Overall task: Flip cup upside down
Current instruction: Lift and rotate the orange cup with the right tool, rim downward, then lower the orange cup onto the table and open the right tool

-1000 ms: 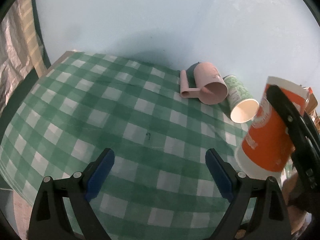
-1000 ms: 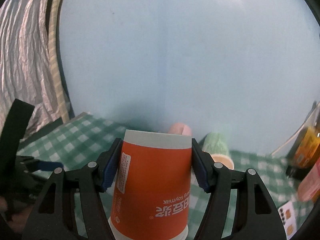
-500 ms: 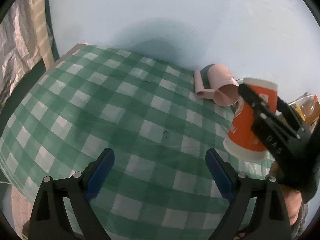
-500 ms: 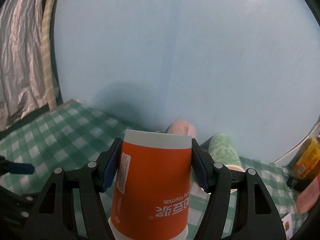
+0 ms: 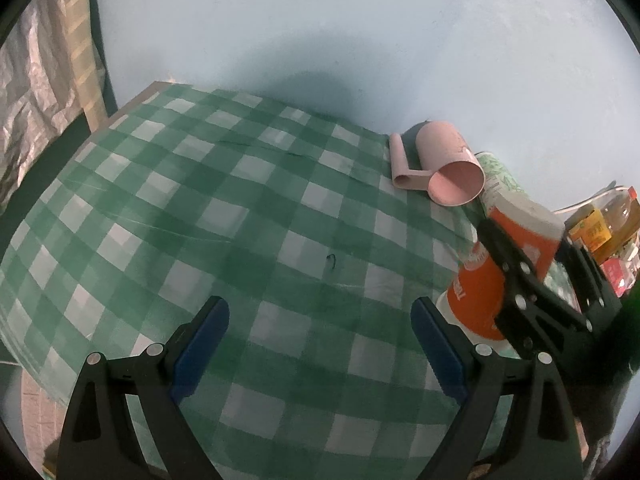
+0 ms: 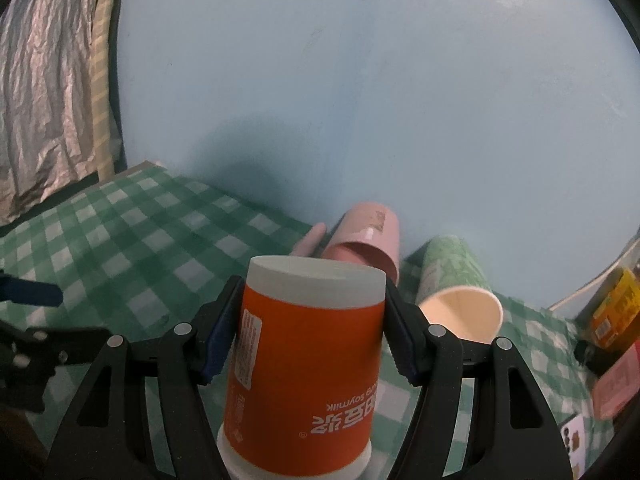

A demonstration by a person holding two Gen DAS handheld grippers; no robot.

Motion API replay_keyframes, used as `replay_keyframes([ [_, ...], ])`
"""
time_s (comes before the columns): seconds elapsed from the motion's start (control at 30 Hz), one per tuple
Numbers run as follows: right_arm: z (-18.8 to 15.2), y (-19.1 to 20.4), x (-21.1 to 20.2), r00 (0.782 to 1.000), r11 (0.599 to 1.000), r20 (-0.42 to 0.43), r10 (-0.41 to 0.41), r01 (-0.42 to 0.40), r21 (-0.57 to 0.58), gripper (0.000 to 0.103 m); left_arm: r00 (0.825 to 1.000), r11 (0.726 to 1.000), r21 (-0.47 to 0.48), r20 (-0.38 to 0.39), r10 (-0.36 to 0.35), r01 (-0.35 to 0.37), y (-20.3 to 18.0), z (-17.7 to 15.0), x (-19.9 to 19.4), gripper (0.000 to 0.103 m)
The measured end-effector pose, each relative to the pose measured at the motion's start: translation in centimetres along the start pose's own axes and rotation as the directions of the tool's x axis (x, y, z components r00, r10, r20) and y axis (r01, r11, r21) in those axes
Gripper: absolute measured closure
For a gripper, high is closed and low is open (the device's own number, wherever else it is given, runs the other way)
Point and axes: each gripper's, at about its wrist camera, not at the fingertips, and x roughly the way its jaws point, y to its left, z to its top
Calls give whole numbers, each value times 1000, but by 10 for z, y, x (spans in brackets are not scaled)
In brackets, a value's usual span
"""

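Note:
My right gripper (image 6: 306, 332) is shut on an orange paper cup (image 6: 304, 368), held upside down with its mouth down, low over the checked cloth. In the left wrist view the cup (image 5: 480, 300) and the right gripper (image 5: 524, 280) are at the right edge. My left gripper (image 5: 320, 344) is open and empty above the cloth, left of the cup. Whether the cup's rim touches the table is hidden.
A pink mug (image 5: 444, 168) (image 6: 360, 248) and a green paper cup (image 6: 456, 292) (image 5: 500, 180) lie on their sides near the blue wall. Bottles and packets (image 5: 600, 228) crowd the right edge. The green checked table (image 5: 200, 208) ends at left by a foil curtain (image 6: 44, 92).
The right gripper has carried the inverted orange cup downward, closer to the table. The left gripper has stayed open and moved back slightly.

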Motion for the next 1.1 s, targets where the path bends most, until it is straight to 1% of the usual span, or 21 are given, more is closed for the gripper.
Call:
replay_keyframes([
  [0.17, -11, -5, -10, 1000, 998, -21, 23, -21, 62, 36, 1000, 1000, 16, 0, -7, 7, -7, -5, -3, 9],
  [0.23, -13, -7, -8, 998, 996, -39, 40, -37, 82, 35, 1000, 1000, 17, 4, 5, -5, -8, -7, -5, 9],
  [0.3, -14, -10, -7, 996, 992, -68, 58, -49, 118, 35, 999, 1000, 16, 26, 21, -21, -9, -10, -10, 9],
  [0.33, -14, -13, -8, 994, 988, -81, 66, -54, 142, 33, 999, 1000, 18, 42, 25, -26, -10, -12, -13, 9],
  [0.4, -16, -16, -13, 994, 981, -75, 84, -69, 179, 32, 998, 999, 20, 59, 32, -33, -11, -14, -18, 9],
  [0.47, -15, -17, -19, 993, 981, -75, 95, -81, 177, 28, 996, 999, 27, 76, 38, -41, -13, -16, -24, 9],
  [0.53, -14, -18, -26, 992, 979, -70, 105, -91, 182, 22, 994, 998, 36, 103, 45, -49, -15, -18, -32, 9],
  [0.57, -13, -19, -30, 991, 976, -65, 116, -102, 190, 21, 992, 998, 38, 115, 47, -52, -16, -19, -36, 9],
  [0.6, -11, -22, -35, 989, 970, -60, 134, -119, 210, 20, 990, 997, 42, 132, 51, -57, -17, -19, -41, 9],
  [0.7, -7, -31, -52, 987, 957, -34, 155, -142, 251, 19, 983, 996, 51, 174, 57, -67, -21, -22, -56, 9],
  [0.9, 3, -44, -81, 992, 954, 6, 128, -125, 271, 19, 962, 991, 95, 265, 61, -89, -35, -29, -84, 9],
  [0.93, 4, -46, -85, 992, 953, 7, 126, -123, 276, 19, 958, 990, 103, 279, 63, -95, -38, -30, -88, 7],
  [1.0, 4, -49, -93, 993, 954, 12, 118, -117, 277, 19, 947, 987, 120, 313, 64, -106, -43, -34, -95, 0],
  [1.03, 4, -50, -97, 993, 955, 15, 116, -115, 274, 19, 941, 985, 130, 332, 64, -113, -46, -36, -98, 0],
  [1.1, 3, -51, -103, 993, 958, 13, 114, -114, 262, 19, 936, 980, 152, 346, 69, -129, -51, -38, -99, 0],
])
